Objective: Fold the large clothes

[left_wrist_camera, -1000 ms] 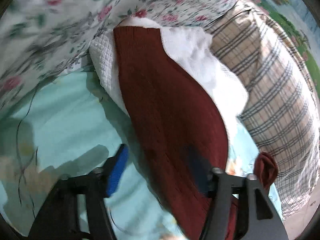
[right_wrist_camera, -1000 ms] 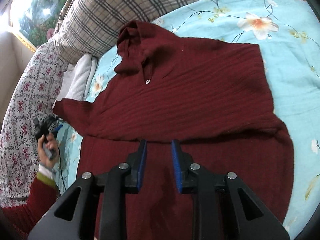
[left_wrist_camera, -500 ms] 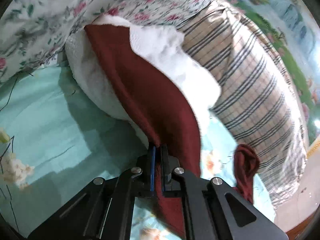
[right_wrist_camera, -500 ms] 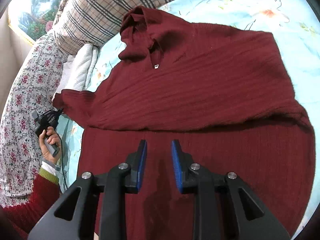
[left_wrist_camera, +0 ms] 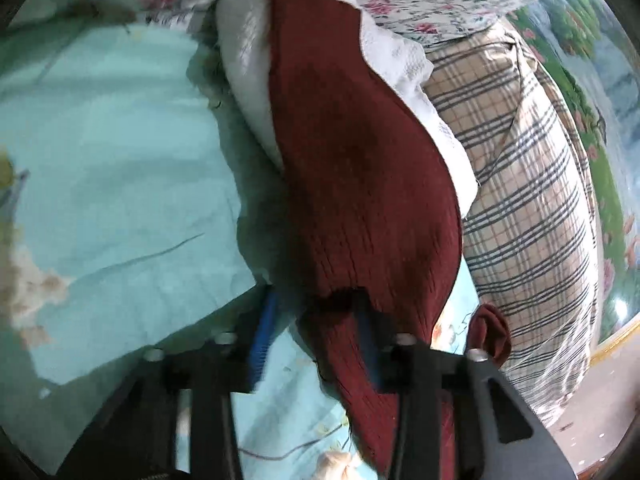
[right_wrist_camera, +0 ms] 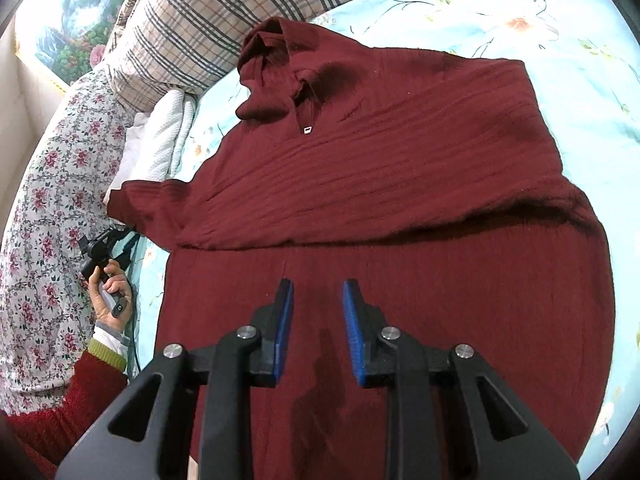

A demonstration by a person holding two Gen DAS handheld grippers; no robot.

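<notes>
A dark red knit sweater (right_wrist_camera: 400, 184) lies spread on the light blue floral bed sheet (right_wrist_camera: 580, 60), its lower part folded up over the body. One sleeve (left_wrist_camera: 360, 184) stretches over a white quilted cloth (left_wrist_camera: 248, 80). My left gripper (left_wrist_camera: 316, 336) is open, its jaws apart around the sleeve's edge; its right finger is partly hidden under the fabric. It also shows in the right wrist view (right_wrist_camera: 106, 254) at the sleeve end. My right gripper (right_wrist_camera: 318, 320) is open and empty, hovering above the folded lower part of the sweater.
A plaid pillow (right_wrist_camera: 208, 28) lies at the head of the bed, also in the left wrist view (left_wrist_camera: 532, 200). A floral quilt (right_wrist_camera: 52, 184) runs along the left side. A landscape picture (right_wrist_camera: 76, 12) hangs behind.
My left gripper was shut on the sleeve edge half a second ago and has now opened. My right gripper has moved closer over the sweater, still open.
</notes>
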